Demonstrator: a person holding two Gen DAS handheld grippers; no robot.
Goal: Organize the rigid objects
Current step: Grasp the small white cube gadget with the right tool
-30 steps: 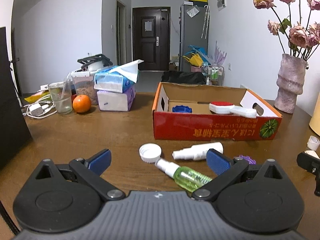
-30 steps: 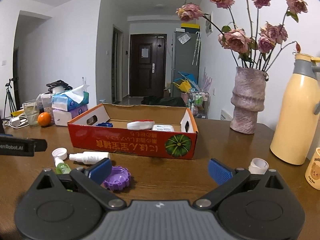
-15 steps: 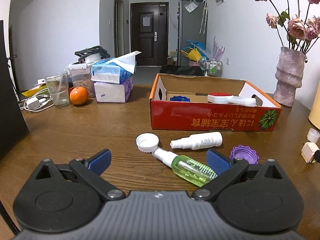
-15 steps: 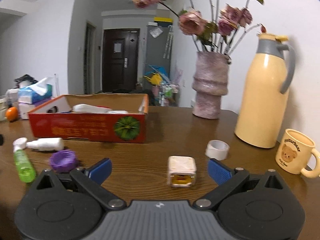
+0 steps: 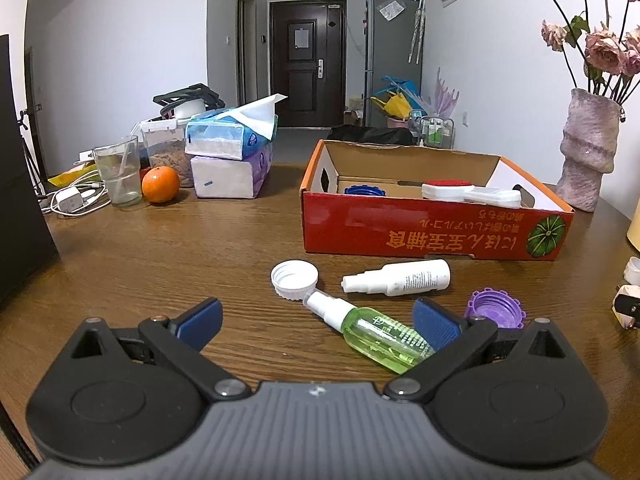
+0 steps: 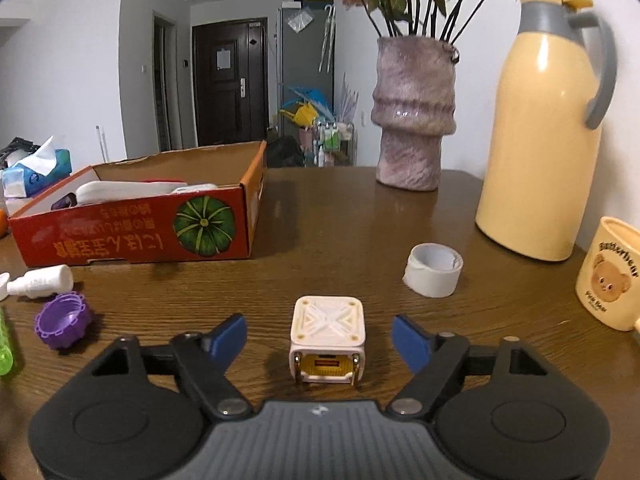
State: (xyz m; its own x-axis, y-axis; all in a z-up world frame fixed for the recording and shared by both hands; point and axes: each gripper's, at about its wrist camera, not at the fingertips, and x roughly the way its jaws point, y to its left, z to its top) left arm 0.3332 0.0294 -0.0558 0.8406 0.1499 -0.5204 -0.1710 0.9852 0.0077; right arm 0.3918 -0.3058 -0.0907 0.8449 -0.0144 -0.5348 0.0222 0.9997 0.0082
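Cream cube-shaped plastic charger [image 6: 328, 338] is sitting on the brown wooden counter [image 6: 340, 232], right of the red cardboard box [image 6: 136, 232], between the closing right tongs [image 6: 319, 340], pads not touching. Left tongs [image 5: 318, 320] are hovering spread, empty.

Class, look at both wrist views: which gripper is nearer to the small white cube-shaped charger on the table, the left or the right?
Right. The right gripper straddles the white charger, its jaws just closing in, pads not yet touching. The left gripper sits well to the side, over the green spray bottle.
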